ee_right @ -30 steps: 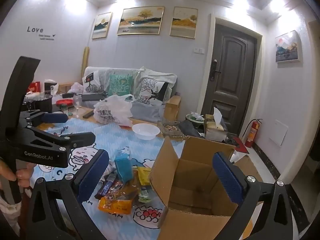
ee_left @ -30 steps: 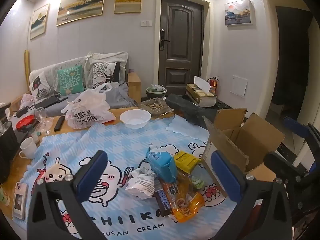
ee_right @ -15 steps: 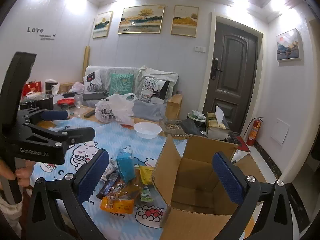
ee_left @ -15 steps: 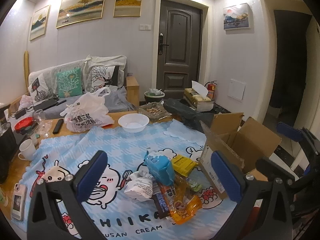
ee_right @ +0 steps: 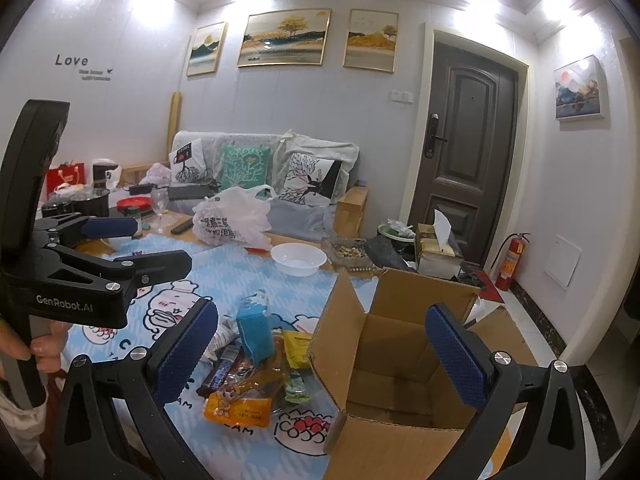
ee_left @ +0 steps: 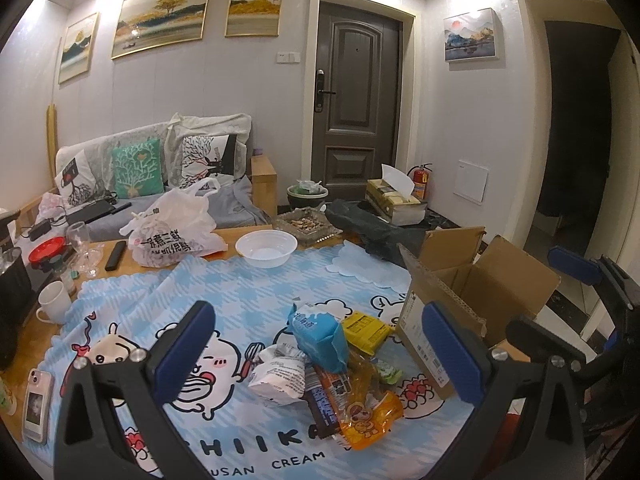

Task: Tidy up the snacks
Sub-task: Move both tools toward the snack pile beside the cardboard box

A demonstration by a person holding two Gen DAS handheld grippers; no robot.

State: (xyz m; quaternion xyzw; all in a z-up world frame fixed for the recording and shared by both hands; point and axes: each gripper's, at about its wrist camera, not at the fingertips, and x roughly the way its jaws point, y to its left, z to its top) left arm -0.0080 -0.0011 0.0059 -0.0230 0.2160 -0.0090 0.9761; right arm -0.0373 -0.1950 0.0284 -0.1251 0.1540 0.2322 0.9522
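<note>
Hovering with jaws spread wide and empty, left gripper [ee_left: 316,344] and right gripper [ee_right: 322,346]. Lay heaped on the blue cloth [ee_left: 224,292] beside the open cardboard box [ee_right: 394,354]: snack packets [ee_left: 328,356], seemingly light, crinkly, slippery; best pinched by a sealed edge.

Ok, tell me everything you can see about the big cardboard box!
The cardboard box is plain brown corrugated card, standing upright at the edge of the blue cartoon cloth, right beside the snack pile. Its top flaps are open and stick up and outward. What shows of the inside looks empty. A white printed label sits on one outer side. Neither gripper touches it.
</note>
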